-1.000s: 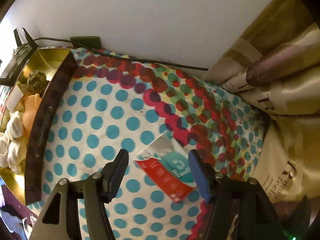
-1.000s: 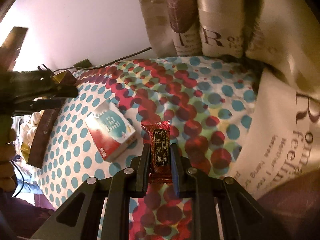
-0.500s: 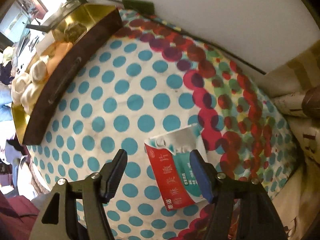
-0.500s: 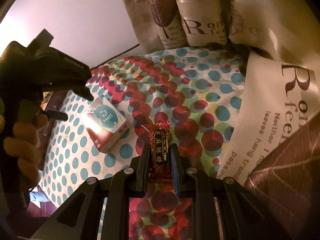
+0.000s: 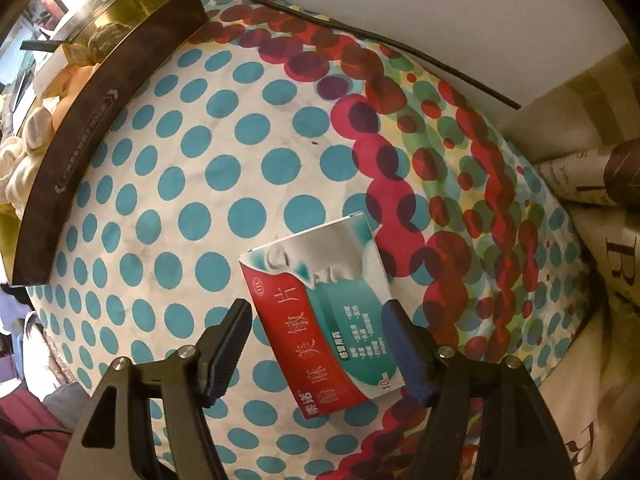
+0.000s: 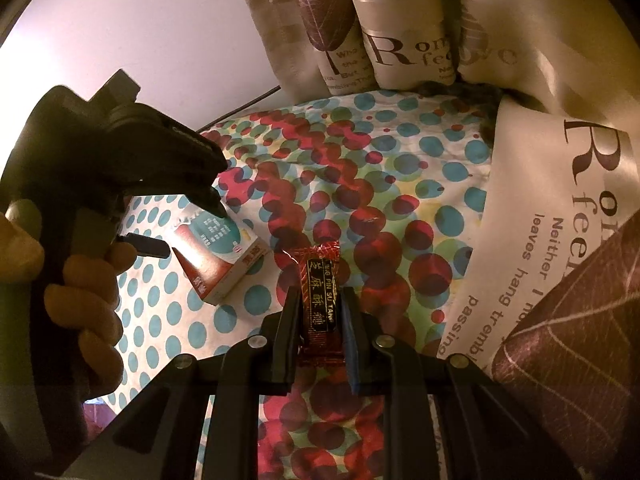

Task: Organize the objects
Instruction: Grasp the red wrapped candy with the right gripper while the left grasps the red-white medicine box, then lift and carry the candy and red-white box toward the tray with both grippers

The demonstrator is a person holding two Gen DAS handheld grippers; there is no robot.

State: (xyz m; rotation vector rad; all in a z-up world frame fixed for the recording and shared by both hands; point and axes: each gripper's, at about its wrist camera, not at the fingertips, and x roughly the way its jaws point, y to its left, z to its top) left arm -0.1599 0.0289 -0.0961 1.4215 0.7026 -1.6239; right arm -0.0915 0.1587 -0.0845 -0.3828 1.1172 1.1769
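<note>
A red, white and teal medicine box point(image 5: 324, 312) lies flat on the dotted cloth; it also shows in the right wrist view point(image 6: 216, 256). My left gripper point(image 5: 316, 356) is open, its jaws either side of the box's near end. In the right wrist view the left gripper point(image 6: 176, 220) hovers over the box. My right gripper point(image 6: 320, 320) is shut on a dark red candy wrapper point(image 6: 320, 284), held just above the cloth, right of the box. A gold tin tray point(image 5: 100, 92) with a brown wall holds wrapped sweets at the far left.
A black cable point(image 5: 360, 32) runs along the white wall behind the dotted cloth point(image 5: 200, 184). Printed beige cushions point(image 6: 560, 160) crowd the right side and back. A dark stand point(image 5: 60, 36) sits behind the tray.
My left gripper has moved closer to the medicine box, so the box now sits between the open jaws. My right gripper keeps hold of the candy and has shifted only slightly.
</note>
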